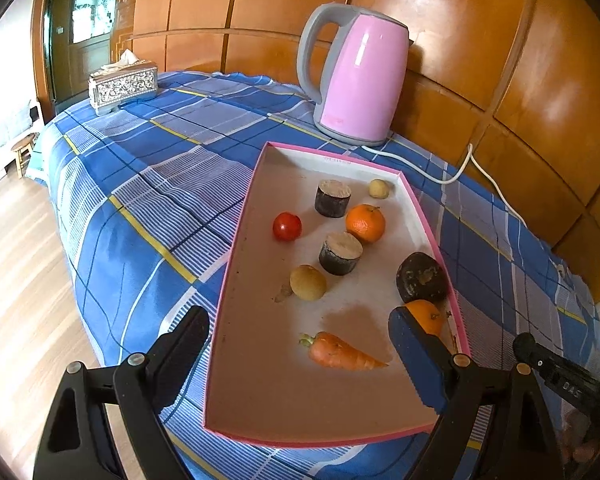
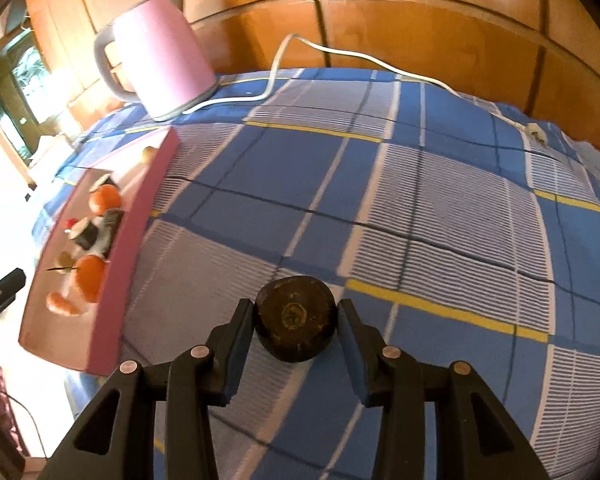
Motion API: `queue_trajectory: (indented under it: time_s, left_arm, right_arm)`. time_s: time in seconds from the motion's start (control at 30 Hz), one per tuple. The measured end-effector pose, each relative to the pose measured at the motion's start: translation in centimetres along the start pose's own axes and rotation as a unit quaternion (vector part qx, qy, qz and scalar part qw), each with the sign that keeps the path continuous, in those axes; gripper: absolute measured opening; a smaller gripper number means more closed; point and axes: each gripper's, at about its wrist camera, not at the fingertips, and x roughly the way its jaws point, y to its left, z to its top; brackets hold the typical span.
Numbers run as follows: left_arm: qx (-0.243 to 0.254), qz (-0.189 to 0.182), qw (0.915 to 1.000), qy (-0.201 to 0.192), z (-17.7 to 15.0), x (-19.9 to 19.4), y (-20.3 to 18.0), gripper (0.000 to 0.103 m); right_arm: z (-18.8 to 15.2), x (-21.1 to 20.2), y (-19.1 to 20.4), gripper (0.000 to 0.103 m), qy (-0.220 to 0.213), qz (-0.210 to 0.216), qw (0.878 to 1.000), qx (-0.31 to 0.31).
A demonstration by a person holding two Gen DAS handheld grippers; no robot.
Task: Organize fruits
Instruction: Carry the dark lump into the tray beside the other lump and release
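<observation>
Two close wrist views angled down, sharing pink tray (image 1: 342,438) and kettle (image 2: 160,56).

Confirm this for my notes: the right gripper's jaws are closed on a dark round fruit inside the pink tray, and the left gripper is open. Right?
Not quite. The dark round fruit held by the right gripper is over the checked cloth, outside the pink tray, as the right wrist view shows. The left gripper is open.

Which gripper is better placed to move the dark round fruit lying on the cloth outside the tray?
Right. The right gripper already brackets the dark round fruit on the checked cloth, fingers at both sides. The left gripper hangs open over the pink tray, holding nothing.
</observation>
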Motion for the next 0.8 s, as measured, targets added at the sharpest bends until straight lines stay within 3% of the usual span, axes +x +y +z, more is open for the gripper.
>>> queue_trajectory:
  time_s: [0.57,0.8]
  left_arm:
    - [-0.022,0.011,0.9997,-0.006,0.2,-0.2,1.5,0.092]
    - [-0.053,0.030,0.9981,-0.015,0.8,-0.1,3.4,0.092]
  right_arm:
    - [3.2,-2.2,9.0,0.043,-0.035,0.081,0.991,-0.103]
    - [4.6,-2.3,11.7,0.043,-0.041,0.106,0.985,-0.130]
